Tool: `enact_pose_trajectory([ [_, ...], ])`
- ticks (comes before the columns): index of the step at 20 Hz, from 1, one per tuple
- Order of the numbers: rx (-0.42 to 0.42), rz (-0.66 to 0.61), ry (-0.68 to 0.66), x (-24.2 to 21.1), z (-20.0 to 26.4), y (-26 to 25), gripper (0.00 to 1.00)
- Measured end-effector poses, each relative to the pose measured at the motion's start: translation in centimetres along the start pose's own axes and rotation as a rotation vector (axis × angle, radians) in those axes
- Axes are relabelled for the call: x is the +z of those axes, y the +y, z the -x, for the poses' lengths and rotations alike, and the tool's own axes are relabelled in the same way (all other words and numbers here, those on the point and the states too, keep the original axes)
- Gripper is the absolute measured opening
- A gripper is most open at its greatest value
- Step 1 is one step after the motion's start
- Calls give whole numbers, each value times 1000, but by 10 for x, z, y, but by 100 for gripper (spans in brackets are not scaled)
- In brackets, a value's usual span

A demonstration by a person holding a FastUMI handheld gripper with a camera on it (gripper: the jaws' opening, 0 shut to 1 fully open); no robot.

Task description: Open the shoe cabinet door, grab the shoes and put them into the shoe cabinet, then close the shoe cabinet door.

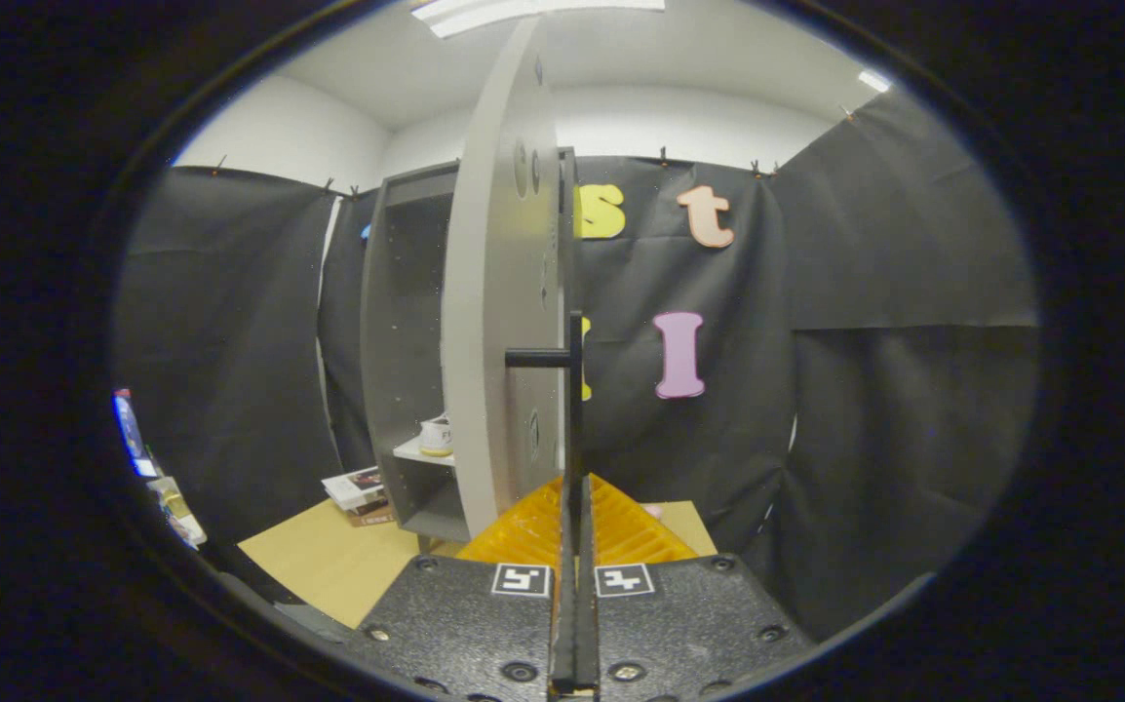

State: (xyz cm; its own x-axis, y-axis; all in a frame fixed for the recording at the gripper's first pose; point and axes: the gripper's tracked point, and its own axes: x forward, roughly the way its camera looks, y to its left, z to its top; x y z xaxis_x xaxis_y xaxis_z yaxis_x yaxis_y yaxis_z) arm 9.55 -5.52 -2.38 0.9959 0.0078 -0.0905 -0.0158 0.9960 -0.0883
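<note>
Shoes (437, 435) sit on the cabinet (407, 341) shelf beyond the tongs (574, 507), so loading looks done. Fingers are pressed together around the door's (499, 322) black handle (574, 390) just ahead; closing remains.

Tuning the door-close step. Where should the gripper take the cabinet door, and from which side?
Grip the black bar handle on the open cabinet door. It's a thin upright bar held off the door face by a short post, so coming head-on with one finger each side fits. The gripper is already nearly closed around its lower end, though I can't confirm both fingers press it.
</note>
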Motion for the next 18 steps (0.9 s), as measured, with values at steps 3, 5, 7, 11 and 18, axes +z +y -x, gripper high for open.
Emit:
enact_pose_trajectory([
  [3,-71,82,-49,-12,42,12,9],
  [5,-66,87,-93,-15,66,30,33],
  [7,-48,85,-110,-28,78,47,76],
  [11,-24,54,-157,-41,88,76,100],
  [18,141,-5,-65,-101,43,146,100],
])
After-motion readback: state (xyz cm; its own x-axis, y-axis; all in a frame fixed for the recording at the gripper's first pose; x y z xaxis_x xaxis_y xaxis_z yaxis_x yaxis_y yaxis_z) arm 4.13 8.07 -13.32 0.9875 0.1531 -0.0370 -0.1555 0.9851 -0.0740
